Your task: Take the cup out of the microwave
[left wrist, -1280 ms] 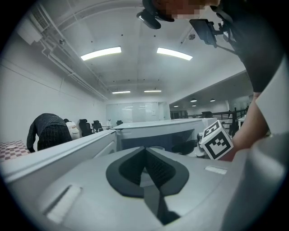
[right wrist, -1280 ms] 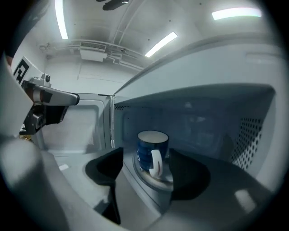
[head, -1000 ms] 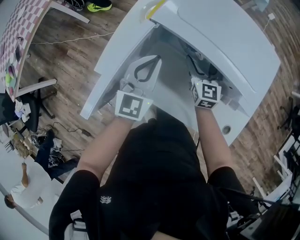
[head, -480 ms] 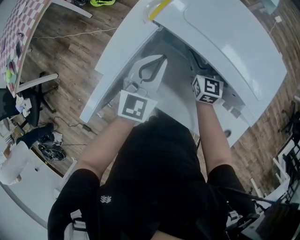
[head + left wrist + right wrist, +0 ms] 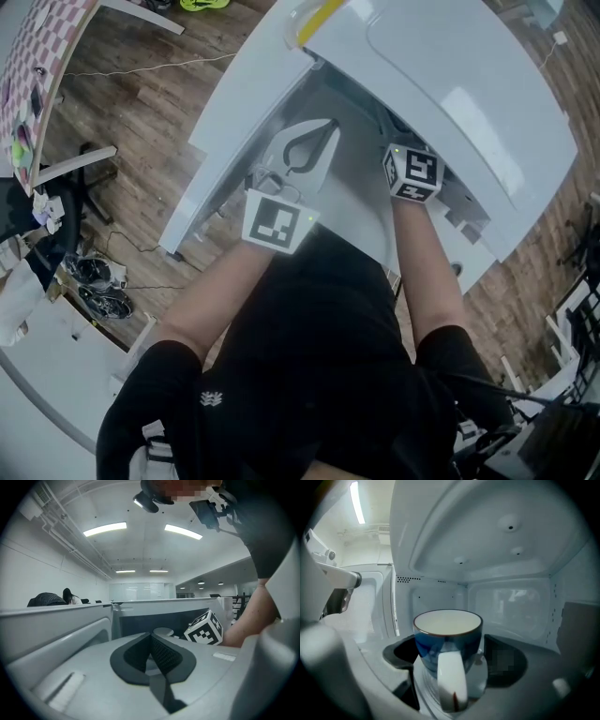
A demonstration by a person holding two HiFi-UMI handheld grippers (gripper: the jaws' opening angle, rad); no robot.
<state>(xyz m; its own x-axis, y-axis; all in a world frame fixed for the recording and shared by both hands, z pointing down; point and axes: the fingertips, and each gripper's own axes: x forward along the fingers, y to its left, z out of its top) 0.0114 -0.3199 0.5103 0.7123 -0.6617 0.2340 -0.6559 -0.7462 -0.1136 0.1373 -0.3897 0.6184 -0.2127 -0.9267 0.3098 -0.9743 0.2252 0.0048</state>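
A blue cup (image 5: 447,639) with a white inside and a white handle stands on the glass turntable (image 5: 423,686) inside the white microwave (image 5: 450,84). Its handle faces my right gripper (image 5: 452,667). That gripper is open wide, with a dark pad (image 5: 401,652) on each side of the cup and a gap at both. In the head view only its marker cube (image 5: 412,173) shows; the jaws are hidden inside the cavity. My left gripper (image 5: 328,125) is shut and empty, held in front of the open door (image 5: 248,122). In the left gripper view its pads (image 5: 157,653) meet.
The microwave's open door stands at the left, and its cavity walls (image 5: 511,602) close in around the cup. Wooden floor (image 5: 141,131), a cable and chair legs lie to the left. The right marker cube (image 5: 204,629) shows beyond the left jaws.
The right gripper has gone deeper into the microwave cavity. The left gripper has edged forward along the open door, still shut.
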